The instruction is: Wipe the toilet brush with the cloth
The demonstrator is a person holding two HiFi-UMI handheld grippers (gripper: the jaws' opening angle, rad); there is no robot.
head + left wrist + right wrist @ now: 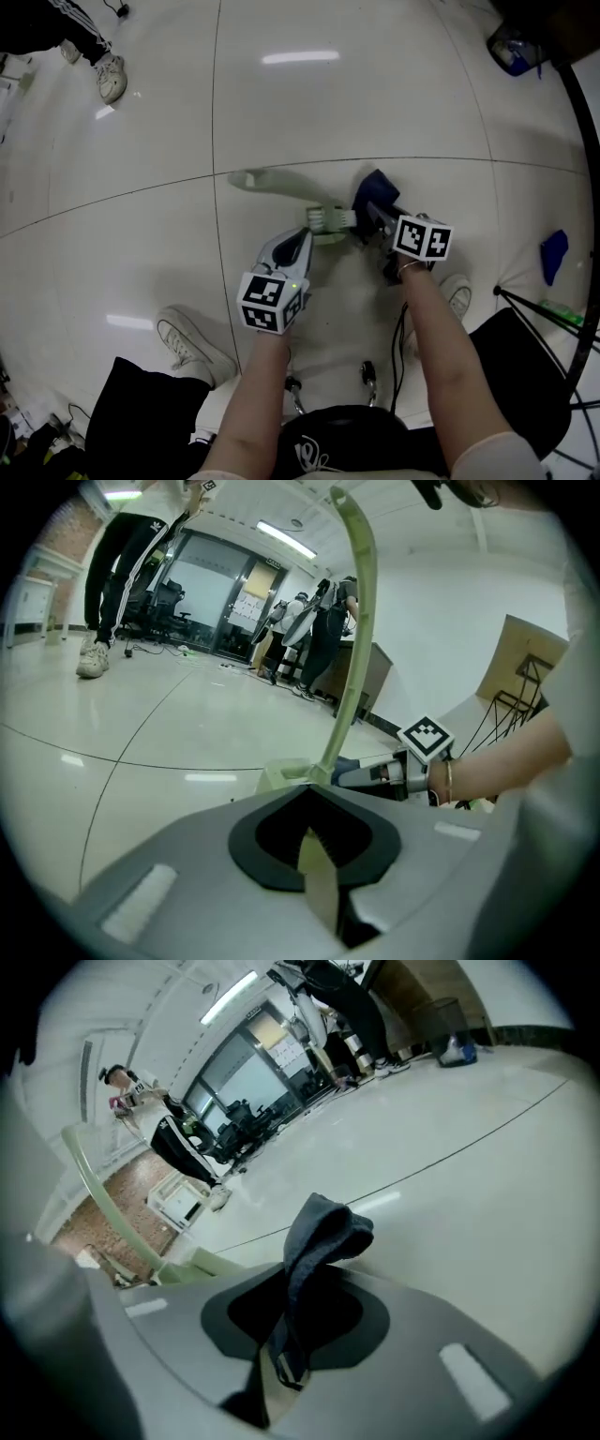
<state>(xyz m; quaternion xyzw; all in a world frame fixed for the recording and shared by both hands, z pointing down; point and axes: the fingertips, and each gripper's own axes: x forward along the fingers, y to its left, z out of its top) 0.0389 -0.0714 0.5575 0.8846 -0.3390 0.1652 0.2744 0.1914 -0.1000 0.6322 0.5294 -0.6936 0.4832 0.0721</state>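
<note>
Pale green plastic is what the left gripper (307,234) is clamping. Its jaws are pressing together on one end of the toilet brush (281,185), and the long stem is reaching away up and to the left, seemingly low over the floor (375,103). Just to the right, the right gripper (373,214) is pinching a dark blue cloth (377,187) between closed jaws. The loose bunch is flopping out past the tips, right beside the held end of the brush. Whether cloth and brush are actually touching, I cannot tell.

To my eye the wiping is only getting going, with both tools loaded and brought together. The next move is asking for the cloth to be pressed against the stem and drawn along it toward the far end, with the left gripper holding the brush steady and perhaps rolling it to present the other side.

Underfoot, glossy pale tiles with thin dark joints are throwing back a strip of ceiling light (300,58). At far left a bystander's white trainer (111,77) is standing on them. Lower down, the seated person's own white shoes (192,342) are planted either side of the work. Off to the right a blue scrap (553,255) is lying beside a black metal frame (539,314). Glass doors (211,602) and a few standing people (323,630) are showing at the back of the room.
</note>
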